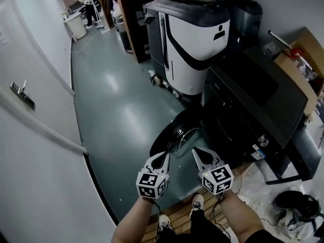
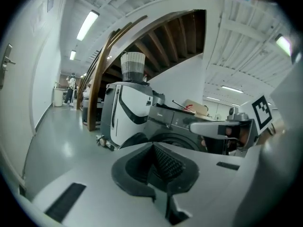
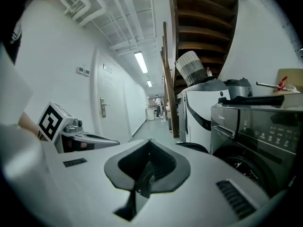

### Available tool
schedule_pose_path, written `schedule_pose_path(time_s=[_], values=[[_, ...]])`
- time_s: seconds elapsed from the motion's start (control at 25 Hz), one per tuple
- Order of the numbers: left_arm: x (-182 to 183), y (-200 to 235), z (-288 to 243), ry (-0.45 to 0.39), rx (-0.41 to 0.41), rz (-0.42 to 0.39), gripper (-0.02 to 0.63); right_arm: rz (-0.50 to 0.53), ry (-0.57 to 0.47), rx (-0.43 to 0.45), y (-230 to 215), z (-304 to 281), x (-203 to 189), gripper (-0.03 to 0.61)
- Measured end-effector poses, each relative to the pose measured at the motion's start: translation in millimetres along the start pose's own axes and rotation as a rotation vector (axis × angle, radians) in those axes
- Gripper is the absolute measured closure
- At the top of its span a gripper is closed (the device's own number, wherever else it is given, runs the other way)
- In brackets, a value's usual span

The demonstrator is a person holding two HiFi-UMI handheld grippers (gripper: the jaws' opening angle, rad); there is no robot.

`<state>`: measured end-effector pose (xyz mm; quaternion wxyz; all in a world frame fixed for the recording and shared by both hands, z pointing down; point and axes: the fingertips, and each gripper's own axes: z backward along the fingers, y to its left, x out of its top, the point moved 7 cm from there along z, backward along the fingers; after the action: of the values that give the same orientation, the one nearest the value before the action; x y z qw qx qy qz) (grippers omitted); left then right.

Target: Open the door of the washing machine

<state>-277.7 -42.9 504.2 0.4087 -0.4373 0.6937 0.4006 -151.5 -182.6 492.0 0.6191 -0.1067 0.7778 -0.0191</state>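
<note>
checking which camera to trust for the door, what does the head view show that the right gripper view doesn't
Only the head view: the person's shoes and the whole round door, swung open above the floor; the right gripper view catches just its edge.
Only the right gripper view: the ceiling light, the underside of the stairs and the control panel seen from the front.
Both: the washing machine, the white machine beside it and the wall door's handle.
</note>
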Motion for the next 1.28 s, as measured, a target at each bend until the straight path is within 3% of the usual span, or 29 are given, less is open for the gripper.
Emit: schedule_pose_path(time_s=[0.64,0.92,1.28], values=[[1.6,-46.8,157.2,-0.051,-0.253,-0.134,0.596,-0.061,-0.082,-0.212,124.8,110.0,8.6,0.561],[-7.8,-65.1,182.2,-0.040,-0.334,-0.132,0.595,-0.070,-0.093,-0.317,154.5,163.3,-0.5,0.561],[-15.2,-100.7,186.4,-0.021,-0.409,-0.116,0.595,-0.090,-0.087,-0.445,151.7,231.1,-12.0,0.561]])
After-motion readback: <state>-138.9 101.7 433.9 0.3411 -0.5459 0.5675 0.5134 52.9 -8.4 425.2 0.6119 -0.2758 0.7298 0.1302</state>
